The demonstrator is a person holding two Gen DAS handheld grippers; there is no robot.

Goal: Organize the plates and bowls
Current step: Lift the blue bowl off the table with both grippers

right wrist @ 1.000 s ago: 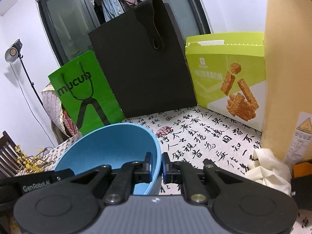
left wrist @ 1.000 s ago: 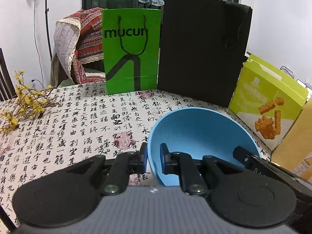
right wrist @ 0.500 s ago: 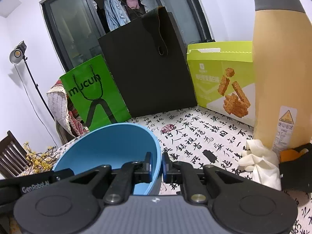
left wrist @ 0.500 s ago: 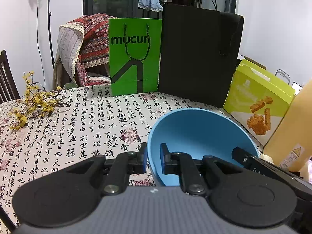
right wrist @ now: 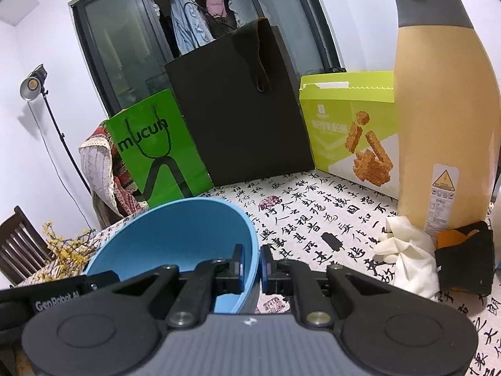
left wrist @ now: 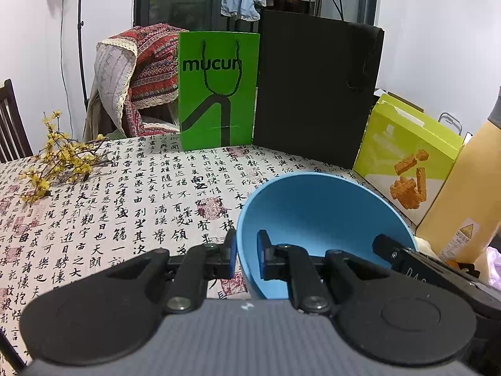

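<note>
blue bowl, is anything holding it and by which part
Both grippers hold the blue bowl by its rim: left gripper on one side, right gripper on the opposite side.

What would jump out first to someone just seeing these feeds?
The blue bowl, front and centre, pinched at opposite rims by the left tongs and right tongs, both shut on its wall. Behind it on the calligraphy tablecloth stand a green bag and a black bag. The tall tan jug looms at right.
</note>
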